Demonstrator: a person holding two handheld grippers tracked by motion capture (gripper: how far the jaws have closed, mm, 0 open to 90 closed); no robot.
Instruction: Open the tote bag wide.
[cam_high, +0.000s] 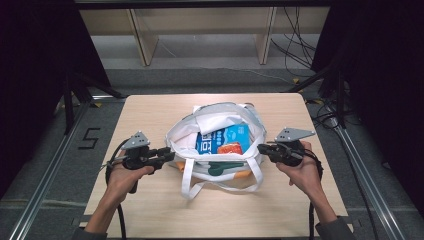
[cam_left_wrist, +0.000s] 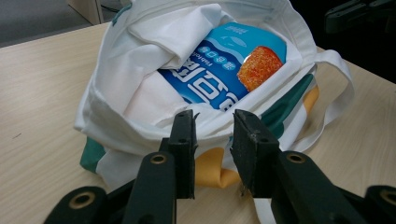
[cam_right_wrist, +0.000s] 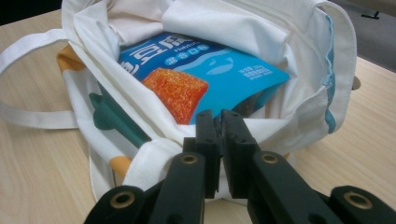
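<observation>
A white tote bag (cam_high: 176, 134) with a green and orange print lies open in the middle of the table. Inside it rests a blue snack packet (cam_high: 223, 139) with an orange picture. My left gripper (cam_high: 170, 156) is at the bag's left edge. In the left gripper view its jaws (cam_left_wrist: 212, 126) stand open just before the bag (cam_left_wrist: 116, 70), the packet (cam_left_wrist: 219, 70) beyond. My right gripper (cam_high: 261, 148) meets the bag's right edge. In the right gripper view it (cam_right_wrist: 218, 121) looks pinched shut on the bag's rim (cam_right_wrist: 303, 107), close to the packet (cam_right_wrist: 210, 65).
The bag's white straps (cam_high: 188, 182) trail onto the light wooden table (cam_high: 150, 210) toward the near edge. Beyond the table stand a wooden frame (cam_high: 145, 45) and loose cables (cam_high: 295, 50) on the floor. Dark stands flank both sides.
</observation>
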